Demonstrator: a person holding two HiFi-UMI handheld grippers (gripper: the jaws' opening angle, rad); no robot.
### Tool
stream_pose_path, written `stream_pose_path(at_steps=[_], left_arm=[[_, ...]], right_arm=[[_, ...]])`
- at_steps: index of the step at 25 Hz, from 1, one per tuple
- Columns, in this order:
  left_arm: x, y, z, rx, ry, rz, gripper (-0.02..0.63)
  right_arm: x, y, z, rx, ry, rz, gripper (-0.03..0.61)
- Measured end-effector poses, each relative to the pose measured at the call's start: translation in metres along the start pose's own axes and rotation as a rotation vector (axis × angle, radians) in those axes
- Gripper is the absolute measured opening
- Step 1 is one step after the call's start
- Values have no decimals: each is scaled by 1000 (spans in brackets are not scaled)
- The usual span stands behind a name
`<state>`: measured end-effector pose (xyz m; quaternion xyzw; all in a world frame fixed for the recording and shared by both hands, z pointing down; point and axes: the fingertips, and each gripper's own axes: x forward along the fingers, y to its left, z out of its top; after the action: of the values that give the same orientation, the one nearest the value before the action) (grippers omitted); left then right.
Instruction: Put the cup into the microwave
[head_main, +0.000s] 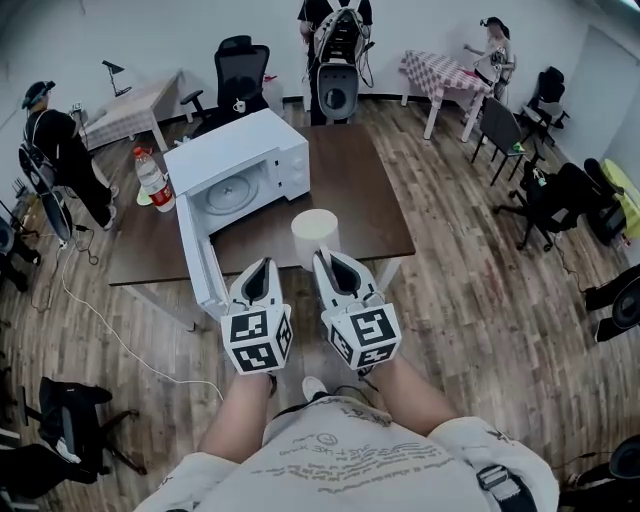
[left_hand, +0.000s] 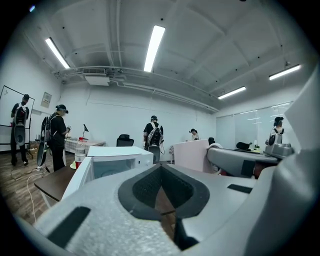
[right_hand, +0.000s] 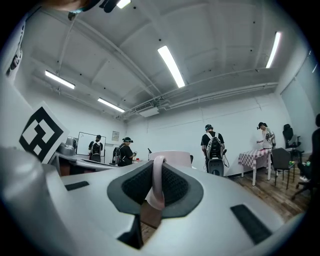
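Carry step in hand, cup not yet inside. The pale, straight-sided cup with a loop handle (head_main: 315, 237) sits at the tip of the right gripper (head_main: 333, 262), over the near edge of the dark brown rectangular table (head_main: 375, 205); whether its base is clear of the surface cannot be told. In the right gripper view the jaws are clamped on the cup's handle, with the body beyond them. Left gripper (head_main: 262, 270) is alongside, near the cup, jaws closed together with nothing between them. The boxy white microwave (head_main: 250, 150) stands on the table's left part, its white door (head_main: 200, 265) swung wide toward the person and the turntable visible in the cavity. Cup is short of the opening and to its right, apart from the door. A clear plastic bottle with a red cap (head_main: 153, 180) stands left of the microwave. Next move, as judged: take the cup forward and left into the cavity, keeping it upright and clear of the door edge and frame, set it on the turntable, then release the handle.
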<state>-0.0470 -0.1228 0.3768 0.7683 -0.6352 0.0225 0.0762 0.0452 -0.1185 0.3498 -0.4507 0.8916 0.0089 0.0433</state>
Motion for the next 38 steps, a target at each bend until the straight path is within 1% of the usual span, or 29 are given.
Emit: stream_pose_path(at_steps=[10,17,20,23,27,31,38], left_arm=[[86,58,9,-32,1,28,14],[119,79,6,-64,-8,37,14],[132,97,-3,-78,-5,75,14],[147,115,-10,-114,-5,121,14],[170,137,-16,-104,-17,220,14],[194,159,-32,-113,-8,320,14],[222,190,-64,-118,32,422,14]], right_arm=[[108,-17,-21,12,-29,111,40],[161,-23,-47,29,5,172,40],[184,-22,-63,33,24,204,40],[212,-22,-82,27,49,255,40],[249,-31,-110,34,76,335,40],[288,-42,-145,50,104,410,40],[363,-45,-206,42,125,490,40]])
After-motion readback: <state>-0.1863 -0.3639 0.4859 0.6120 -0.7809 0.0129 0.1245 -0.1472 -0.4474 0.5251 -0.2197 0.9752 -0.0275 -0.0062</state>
